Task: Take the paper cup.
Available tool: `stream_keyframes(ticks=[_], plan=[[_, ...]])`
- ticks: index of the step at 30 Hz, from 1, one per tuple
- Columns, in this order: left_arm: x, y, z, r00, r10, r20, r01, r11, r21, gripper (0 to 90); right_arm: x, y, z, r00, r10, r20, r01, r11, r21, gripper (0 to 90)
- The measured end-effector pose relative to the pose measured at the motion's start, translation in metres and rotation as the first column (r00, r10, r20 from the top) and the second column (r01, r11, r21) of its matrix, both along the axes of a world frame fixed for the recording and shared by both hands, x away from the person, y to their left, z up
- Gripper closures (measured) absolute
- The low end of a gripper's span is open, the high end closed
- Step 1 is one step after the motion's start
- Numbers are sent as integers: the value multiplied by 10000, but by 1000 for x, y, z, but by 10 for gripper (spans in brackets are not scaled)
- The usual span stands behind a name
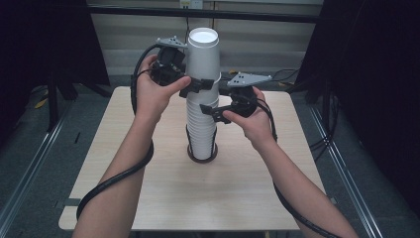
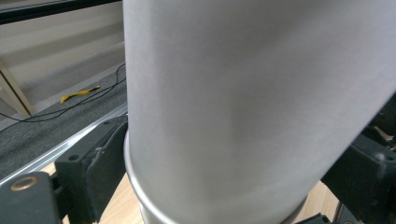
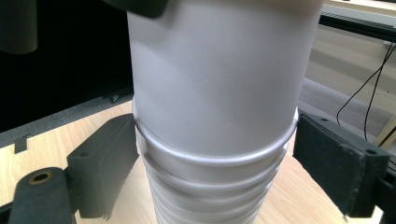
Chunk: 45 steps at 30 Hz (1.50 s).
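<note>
A tall stack of upturned white paper cups (image 1: 202, 129) stands in a black ring holder (image 1: 202, 157) at the middle of the table. The top cup (image 1: 203, 54) sits higher than the rest. My left gripper (image 1: 202, 82) is shut on the top cup (image 2: 243, 102) just above its rim, with a black pad (image 2: 100, 163) pressed to each side. My right gripper (image 1: 210, 101) clasps the stack (image 3: 210, 186) from the other side. Its pads (image 3: 327, 158) sit against the rims at and just under the top cup's rim (image 3: 215, 156).
The light wooden table (image 1: 148, 188) has bare surface all around the holder. Black cables trail from both grippers along the forearms. Dark curtains and metal floor rails (image 1: 29, 168) flank the table. A yellow scrap (image 2: 79, 94) lies on the grey floor beyond.
</note>
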<state>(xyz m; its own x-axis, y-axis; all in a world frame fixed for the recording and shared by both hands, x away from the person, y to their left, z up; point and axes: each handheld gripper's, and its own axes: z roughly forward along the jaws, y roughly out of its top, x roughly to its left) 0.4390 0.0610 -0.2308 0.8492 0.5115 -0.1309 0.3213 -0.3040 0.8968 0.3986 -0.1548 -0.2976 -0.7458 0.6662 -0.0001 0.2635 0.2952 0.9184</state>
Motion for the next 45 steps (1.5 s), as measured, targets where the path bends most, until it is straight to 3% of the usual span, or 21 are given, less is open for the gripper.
stream_keyframes(ticks=[19, 35, 45], plan=[[-1, 4, 8, 10000, 17, 49, -16, 9998, -202, 93, 0, 1, 2, 10000, -26, 22, 26, 9999, -115, 137], [-5, 6, 18, 9992, 56, 408, -50, 9999, -151, 100, -1, 0, 3, 10000, -47, 74, 48, 9999, -145, 143], [-4, 6, 18, 9985, 110, 531, -87, 9990, -437, 115, -1, 0, 1, 10000, -36, 42, 36, 9999, -122, 139]])
